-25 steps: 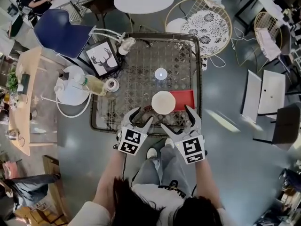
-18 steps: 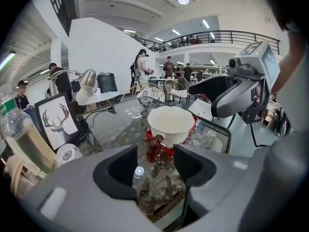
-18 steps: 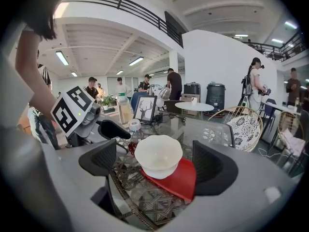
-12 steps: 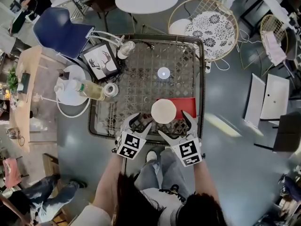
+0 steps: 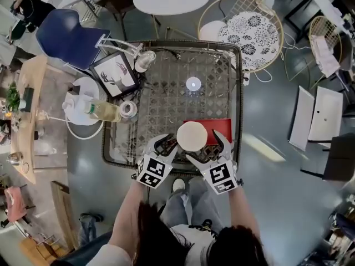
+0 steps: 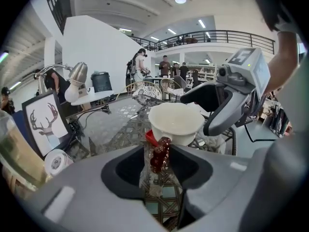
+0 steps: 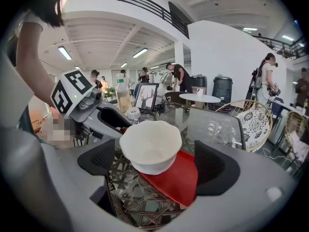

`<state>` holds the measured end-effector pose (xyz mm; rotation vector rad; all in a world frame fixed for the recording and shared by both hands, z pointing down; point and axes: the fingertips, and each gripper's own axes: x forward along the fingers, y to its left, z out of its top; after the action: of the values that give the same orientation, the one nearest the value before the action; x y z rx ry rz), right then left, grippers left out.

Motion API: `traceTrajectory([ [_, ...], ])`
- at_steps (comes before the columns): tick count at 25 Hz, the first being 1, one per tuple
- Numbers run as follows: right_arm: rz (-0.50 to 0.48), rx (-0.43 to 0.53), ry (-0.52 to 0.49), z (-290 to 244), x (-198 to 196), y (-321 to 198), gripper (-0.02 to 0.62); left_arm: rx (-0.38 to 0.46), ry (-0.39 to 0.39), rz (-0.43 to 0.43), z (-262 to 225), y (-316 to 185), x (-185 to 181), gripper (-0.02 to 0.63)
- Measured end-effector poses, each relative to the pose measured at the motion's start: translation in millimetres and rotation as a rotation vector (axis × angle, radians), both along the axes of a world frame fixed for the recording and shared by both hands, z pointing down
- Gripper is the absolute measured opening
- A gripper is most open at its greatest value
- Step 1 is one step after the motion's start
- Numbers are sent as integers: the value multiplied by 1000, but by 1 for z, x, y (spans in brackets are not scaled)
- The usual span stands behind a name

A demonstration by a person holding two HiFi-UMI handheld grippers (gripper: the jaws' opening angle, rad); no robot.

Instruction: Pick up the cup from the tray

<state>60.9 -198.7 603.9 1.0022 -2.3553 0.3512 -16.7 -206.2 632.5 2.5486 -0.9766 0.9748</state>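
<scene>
- The white scallop-rimmed cup (image 5: 192,136) is standing upright, mouth up, on the 9 o'clock edge of the red tray (image 5: 219,127). The tray is lying at the near side of the glass-topped wicker surface (image 5: 166,93).
- The right hand-held gripper (image 5: 202,144) is hovering just short of the cup with its jaws spread wide. They have just been opening, and nothing is touching the pads.
- In the right gripper view the cup (image 7: 150,146) is sitting at 12 o'clock, a shade toward 11, inside the line of the two jaws and closer to the 9 o'clock pad.
- The left hand-held gripper (image 5: 163,144) is waiting near the cup's other side, with the cup at its 1 o'clock. Its jaws are nearly together and appear to be pinching a clear-wrapped cluster of dark red beads (image 6: 159,153).
- The right hand-held gripper, free and lined up, is looking like the one to take the round cup with a straight push forward.
</scene>
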Motion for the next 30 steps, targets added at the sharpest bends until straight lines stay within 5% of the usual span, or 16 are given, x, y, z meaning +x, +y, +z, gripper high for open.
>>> traceTrajectory([
  [8,-47,-27,13,13,-4,-3,523,-4,-39,57,7,-3,10,159],
  [13,-72,-28,25,16,-7,-7,515,3,-64,125,7,-1,14,97],
  [17,-96,-27,15,16,-11,-5,470,-2,-71,127,8,-1,14,95],
  [30,-117,-28,-21,15,-11,-9,474,-39,-60,164,8,-2,17,86],
])
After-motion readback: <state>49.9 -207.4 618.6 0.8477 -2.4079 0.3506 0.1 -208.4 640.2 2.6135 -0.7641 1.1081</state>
